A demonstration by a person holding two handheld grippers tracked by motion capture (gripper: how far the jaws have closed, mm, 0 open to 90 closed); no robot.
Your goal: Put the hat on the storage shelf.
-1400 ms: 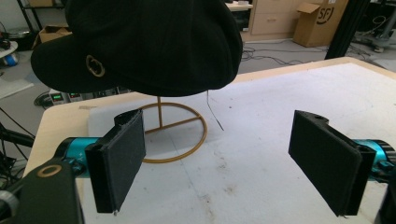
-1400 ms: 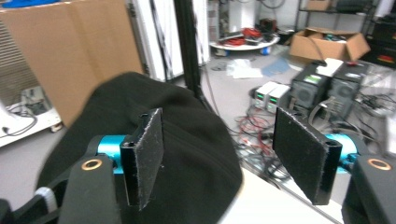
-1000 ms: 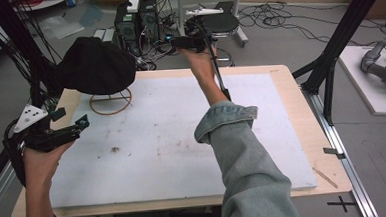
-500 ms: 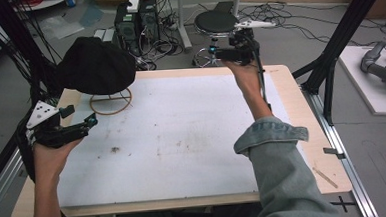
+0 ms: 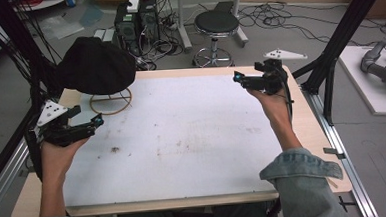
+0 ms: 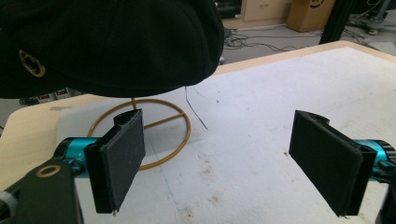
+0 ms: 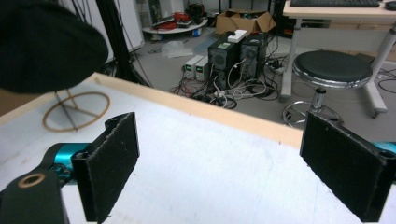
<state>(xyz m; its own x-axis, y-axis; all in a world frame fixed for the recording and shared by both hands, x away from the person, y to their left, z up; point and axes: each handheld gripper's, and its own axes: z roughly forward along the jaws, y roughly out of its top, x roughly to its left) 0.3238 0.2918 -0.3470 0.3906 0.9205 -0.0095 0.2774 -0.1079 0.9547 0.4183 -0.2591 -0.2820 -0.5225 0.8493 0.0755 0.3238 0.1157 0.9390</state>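
A black cap (image 5: 94,64) sits on a gold wire stand (image 5: 110,104) at the table's back left corner. In the left gripper view the cap (image 6: 107,42) hangs close above, over the stand's ring base (image 6: 154,135). My left gripper (image 5: 97,121) hovers at the left edge, just in front of the stand, open and holding nothing. My right gripper (image 5: 239,78) is held above the back right part of the table, also open and holding nothing. The right gripper view shows the cap (image 7: 46,44) and the stand (image 7: 74,112) far off to its left.
A white mat (image 5: 182,139) covers the wooden table (image 5: 307,127). Behind the table are a black stool (image 5: 216,24), computer towers (image 5: 137,16) and cables on the floor. Black frame posts (image 5: 349,30) stand at the table's right and left.
My right gripper has swung from the table's back middle to the back right and drawn nearer. My left gripper has edged forward toward the stand.
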